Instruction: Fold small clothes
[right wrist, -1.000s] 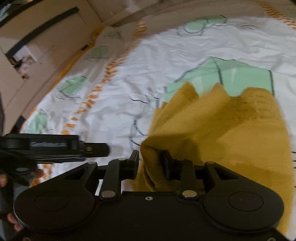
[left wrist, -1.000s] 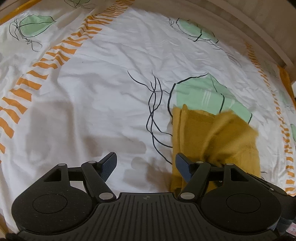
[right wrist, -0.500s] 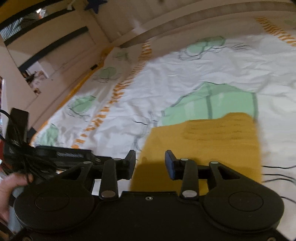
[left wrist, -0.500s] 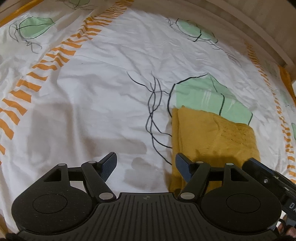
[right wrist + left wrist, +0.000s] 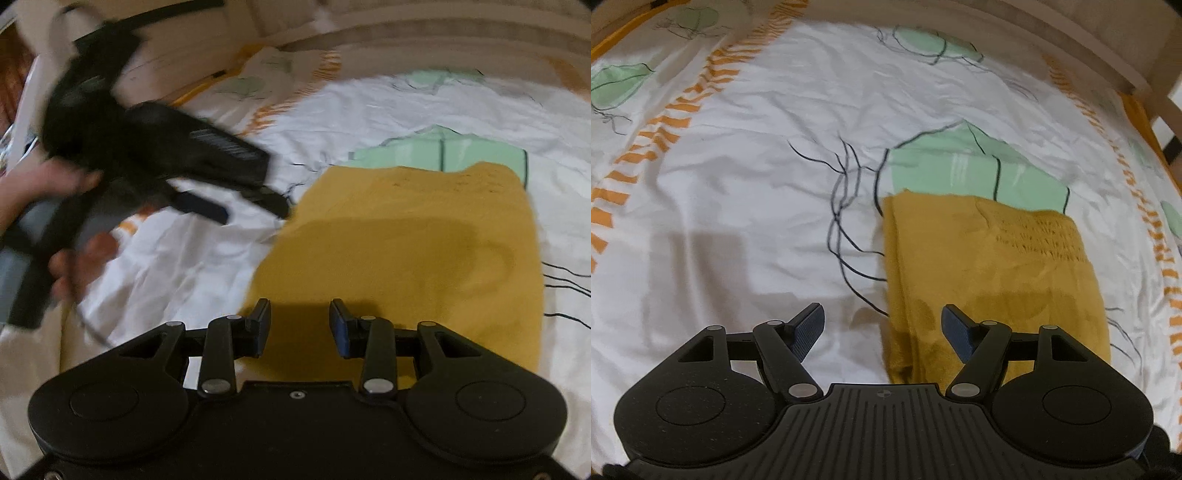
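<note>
A mustard-yellow knitted garment (image 5: pixel 990 266) lies folded into a flat rectangle on the bedsheet (image 5: pixel 738 184). My left gripper (image 5: pixel 882 314) hovers open over the garment's near left corner, its right finger above the cloth and its left finger above bare sheet. In the right wrist view the same garment (image 5: pixel 406 229) spreads out ahead. My right gripper (image 5: pixel 299 310) stands open just above its near edge, with nothing pressed between the pads. The left gripper (image 5: pixel 253 214) shows blurred at the left there, held by a hand (image 5: pixel 74 266), its tips close to the garment's far left corner.
The sheet is white with green leaf patches (image 5: pixel 971 173), black line drawings and orange striped bands (image 5: pixel 665 125). A wooden bed frame (image 5: pixel 1108 62) curves along the far and right sides. Pale furniture (image 5: pixel 221 44) stands beyond the bed.
The right gripper let go of the lifted garment, which dropped flat and folded, then drew back toward its near edge. The left gripper shifted right, toward the garment.
</note>
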Demonstrator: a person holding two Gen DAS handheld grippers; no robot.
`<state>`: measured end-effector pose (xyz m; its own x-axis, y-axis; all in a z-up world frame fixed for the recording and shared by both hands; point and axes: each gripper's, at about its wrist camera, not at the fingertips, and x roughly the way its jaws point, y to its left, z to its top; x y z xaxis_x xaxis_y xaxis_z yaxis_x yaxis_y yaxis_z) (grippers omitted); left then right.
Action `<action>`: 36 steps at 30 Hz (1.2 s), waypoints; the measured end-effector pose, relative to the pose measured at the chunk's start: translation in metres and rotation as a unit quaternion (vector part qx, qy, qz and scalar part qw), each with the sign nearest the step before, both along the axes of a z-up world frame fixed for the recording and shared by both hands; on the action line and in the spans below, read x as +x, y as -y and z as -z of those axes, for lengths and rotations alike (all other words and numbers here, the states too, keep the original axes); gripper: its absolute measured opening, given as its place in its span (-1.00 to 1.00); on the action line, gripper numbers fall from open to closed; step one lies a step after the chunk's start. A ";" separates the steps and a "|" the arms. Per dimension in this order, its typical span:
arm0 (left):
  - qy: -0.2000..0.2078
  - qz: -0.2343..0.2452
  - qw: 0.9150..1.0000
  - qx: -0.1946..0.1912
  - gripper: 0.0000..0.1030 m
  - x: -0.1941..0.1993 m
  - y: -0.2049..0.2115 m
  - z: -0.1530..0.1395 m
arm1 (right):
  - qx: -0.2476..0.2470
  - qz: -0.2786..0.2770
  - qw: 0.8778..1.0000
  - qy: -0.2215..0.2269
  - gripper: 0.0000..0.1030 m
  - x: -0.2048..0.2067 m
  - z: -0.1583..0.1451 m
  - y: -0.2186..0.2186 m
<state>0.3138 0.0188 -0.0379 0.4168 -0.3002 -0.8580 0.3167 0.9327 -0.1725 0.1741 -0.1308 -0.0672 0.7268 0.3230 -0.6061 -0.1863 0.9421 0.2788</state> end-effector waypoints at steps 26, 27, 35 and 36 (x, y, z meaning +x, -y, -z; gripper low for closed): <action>-0.002 0.018 0.999 -0.045 -0.63 0.008 0.023 0.021 | -0.191 -0.121 0.969 0.094 -0.60 -0.030 0.006 -0.064; 0.002 0.017 0.999 -0.044 -0.67 0.008 0.023 0.021 | -0.184 -0.117 0.972 0.092 -0.68 -0.029 0.006 -0.063; 0.023 -0.005 0.999 -0.047 -0.91 0.010 0.015 0.013 | -0.115 -0.100 0.986 0.073 -0.75 -0.025 -0.002 -0.056; 0.022 -0.005 0.999 -0.045 -0.91 0.010 0.015 0.013 | -0.111 -0.101 0.986 0.068 -0.75 -0.023 0.000 -0.057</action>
<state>0.3243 0.0038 -0.0510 0.4568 -0.3709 -0.8086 0.3162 0.9173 -0.2422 0.1514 -0.0738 -0.0668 0.7402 0.3397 -0.5803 -0.3980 0.9169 0.0291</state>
